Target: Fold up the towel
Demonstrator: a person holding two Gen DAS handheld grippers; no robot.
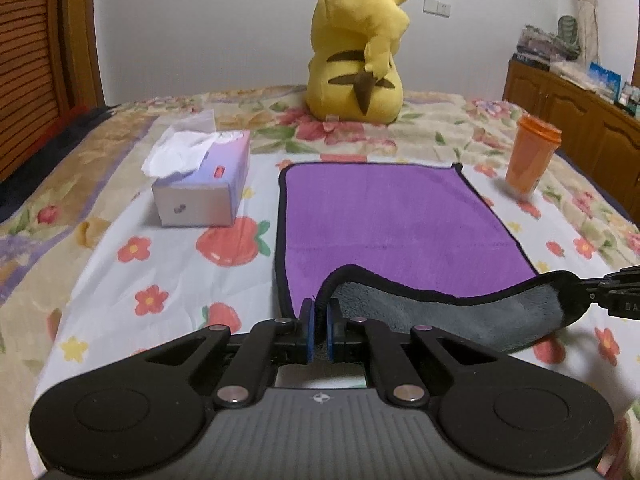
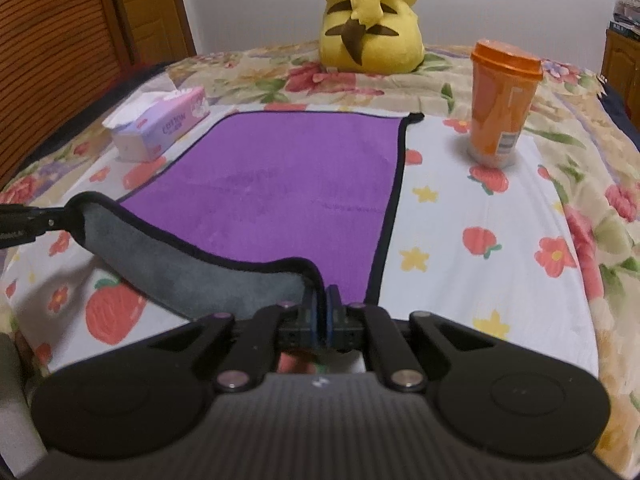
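Observation:
A purple towel (image 1: 400, 220) with a black hem and grey underside lies spread on the flowered bed sheet; it also shows in the right wrist view (image 2: 288, 184). My left gripper (image 1: 319, 312) is shut on the towel's near left corner. My right gripper (image 2: 322, 304) is shut on the near right corner; it also shows at the right edge of the left wrist view (image 1: 588, 292). The near edge is lifted off the bed between the two grippers, and its grey underside (image 1: 460, 316) faces me.
A tissue box (image 1: 204, 184) stands left of the towel. An orange lidded cup (image 1: 530, 156) stands to the right, also in the right wrist view (image 2: 500, 104). A yellow plush toy (image 1: 356, 52) sits at the far edge. A wooden cabinet (image 1: 580, 128) stands beyond the bed.

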